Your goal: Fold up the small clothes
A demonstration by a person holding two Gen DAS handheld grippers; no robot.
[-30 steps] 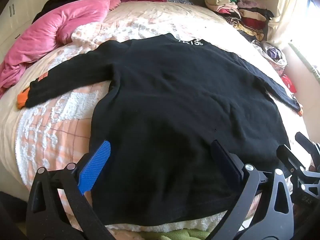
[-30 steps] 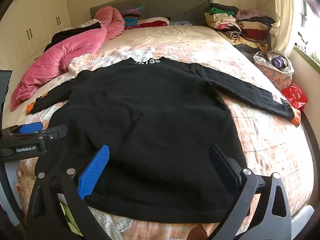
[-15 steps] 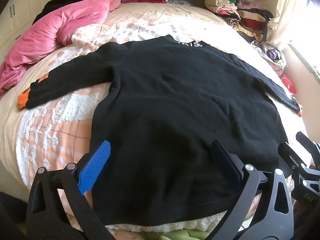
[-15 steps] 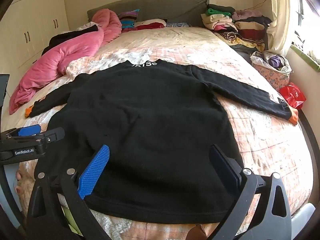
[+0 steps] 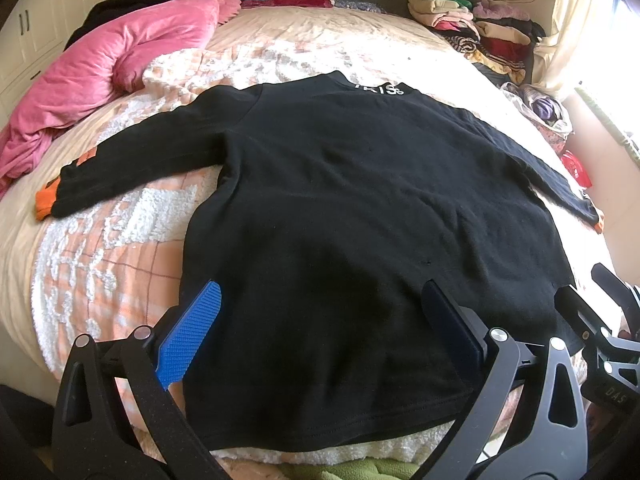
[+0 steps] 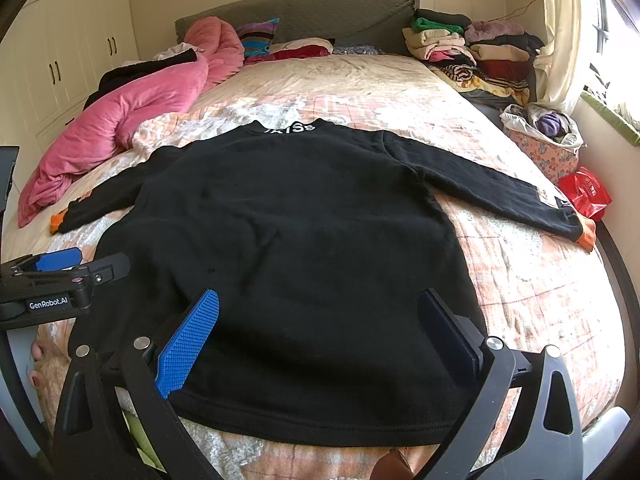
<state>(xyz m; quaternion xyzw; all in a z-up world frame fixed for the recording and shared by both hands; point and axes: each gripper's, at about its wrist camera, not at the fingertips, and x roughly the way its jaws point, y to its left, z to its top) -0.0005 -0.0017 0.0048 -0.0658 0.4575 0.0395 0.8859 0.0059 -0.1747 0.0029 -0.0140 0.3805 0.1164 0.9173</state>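
Observation:
A black long-sleeved sweatshirt (image 5: 360, 208) with white collar lettering and orange cuffs lies flat on the bed, face down, sleeves spread; it also shows in the right wrist view (image 6: 288, 240). My left gripper (image 5: 320, 308) is open and empty above the hem at its left half. My right gripper (image 6: 320, 312) is open and empty above the hem at its right half. The left gripper shows at the left edge of the right wrist view (image 6: 80, 264), and the right gripper at the right edge of the left wrist view (image 5: 600, 300).
A pink quilt (image 6: 132, 128) lies along the bed's left side. Stacks of folded clothes (image 6: 472, 52) sit at the far right by the headboard. A patterned box of fabric (image 6: 540, 136) and a red bag (image 6: 586, 192) stand beside the bed's right edge.
Both grippers have drawn back and risen slightly, so the sweatshirt sits a little farther away in both views. Both stay open.

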